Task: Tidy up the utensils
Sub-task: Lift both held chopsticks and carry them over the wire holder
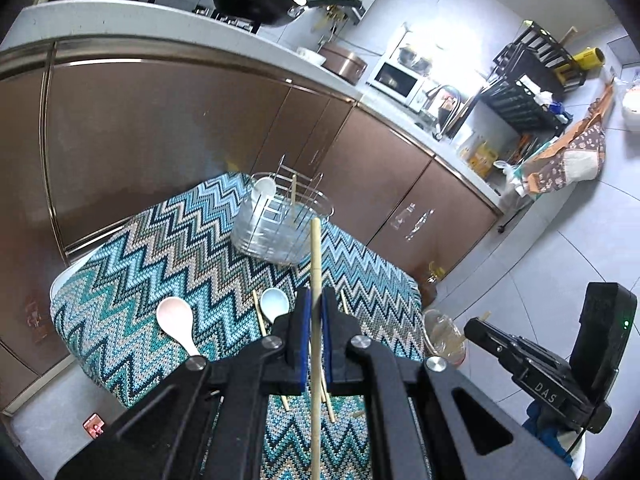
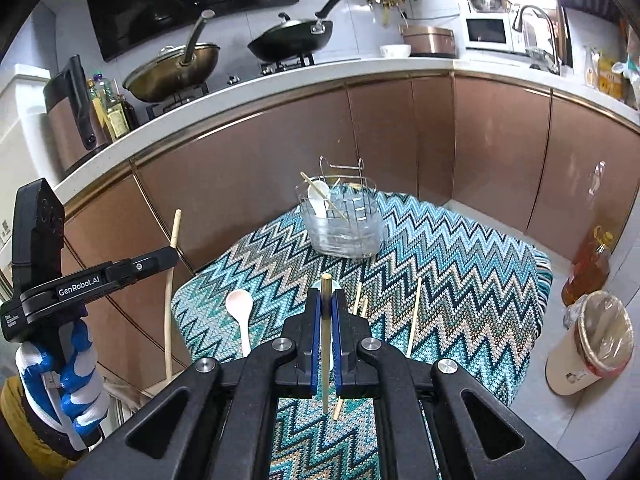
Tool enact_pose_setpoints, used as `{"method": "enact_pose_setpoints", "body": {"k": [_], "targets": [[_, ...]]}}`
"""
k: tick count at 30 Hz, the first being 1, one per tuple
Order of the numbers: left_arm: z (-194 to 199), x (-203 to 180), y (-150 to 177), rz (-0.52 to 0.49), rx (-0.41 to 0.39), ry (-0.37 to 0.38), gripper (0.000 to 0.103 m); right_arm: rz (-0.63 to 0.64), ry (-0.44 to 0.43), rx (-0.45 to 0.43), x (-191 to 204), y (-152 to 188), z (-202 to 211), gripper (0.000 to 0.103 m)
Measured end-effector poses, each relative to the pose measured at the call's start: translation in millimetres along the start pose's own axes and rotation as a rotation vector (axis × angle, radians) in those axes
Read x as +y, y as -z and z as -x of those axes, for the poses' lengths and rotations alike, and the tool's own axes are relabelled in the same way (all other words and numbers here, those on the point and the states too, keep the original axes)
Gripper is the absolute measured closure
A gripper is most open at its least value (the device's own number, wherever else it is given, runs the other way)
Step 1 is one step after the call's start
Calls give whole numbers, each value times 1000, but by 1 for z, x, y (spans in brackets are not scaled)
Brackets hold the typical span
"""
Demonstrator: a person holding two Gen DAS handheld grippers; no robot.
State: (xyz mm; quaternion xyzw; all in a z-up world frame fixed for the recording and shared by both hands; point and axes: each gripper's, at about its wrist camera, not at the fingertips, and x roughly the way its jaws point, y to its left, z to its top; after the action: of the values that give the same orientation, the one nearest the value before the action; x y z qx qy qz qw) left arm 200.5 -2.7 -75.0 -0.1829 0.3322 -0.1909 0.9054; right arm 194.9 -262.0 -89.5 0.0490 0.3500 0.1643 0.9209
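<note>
A: What is the left gripper [image 1: 316, 312] doing over the zigzag-patterned cloth [image 1: 168, 248] on the table?

B: Its blue-padded fingers [image 1: 306, 320] are pinching a long wooden chopstick [image 1: 316, 264], which is standing nearly upright and pointing toward the clear utensil holder [image 1: 282, 220] at the cloth's far end

A: And the right gripper [image 2: 327, 312]?

B: Its fingers [image 2: 316, 320] are closing on a second chopstick [image 2: 326, 320], held upright between the pads, low over the near part of the cloth

A: Where are the other utensils lying?

B: A white spoon [image 2: 319, 199] and one thin chopstick [image 2: 322, 196] are already leaning inside the holder. A pink spoon [image 1: 176, 322] and a pale blue spoon [image 1: 274, 304] are resting on the cloth just beyond the left gripper, and loose chopsticks [image 2: 414, 316] are lying beside them

A: Anything around the table?

B: Brown cabinets [image 2: 280, 140] are running behind it, with two woks [image 2: 296, 38] sitting on the stove above, and a lined bin [image 2: 592, 340] is standing on the floor to the right
</note>
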Motion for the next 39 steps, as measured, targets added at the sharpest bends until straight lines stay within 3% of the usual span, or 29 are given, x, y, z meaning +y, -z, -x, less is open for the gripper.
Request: {"method": "enact_pose_setpoints", "body": {"k": [7,16,28,34,39], "targets": [[9,-13,-7,-34,-66,-15,98,27,15,-43,3,-3,21,98],[0,-6,-39,-25,-141,-41,98,22,-43,-120,-12,-34,29,98],[-55,6,-132,-38,-330,-55,98,72,-130,-266,-23,-123,-28,98],[-91,9,-170,-30,-475,-84,98,109,-113,-347,-29,-159,-58,98],[-130,11,-186,-30,-563,-129,98,137,-94,-356,-39,-172,-93,98]]}}
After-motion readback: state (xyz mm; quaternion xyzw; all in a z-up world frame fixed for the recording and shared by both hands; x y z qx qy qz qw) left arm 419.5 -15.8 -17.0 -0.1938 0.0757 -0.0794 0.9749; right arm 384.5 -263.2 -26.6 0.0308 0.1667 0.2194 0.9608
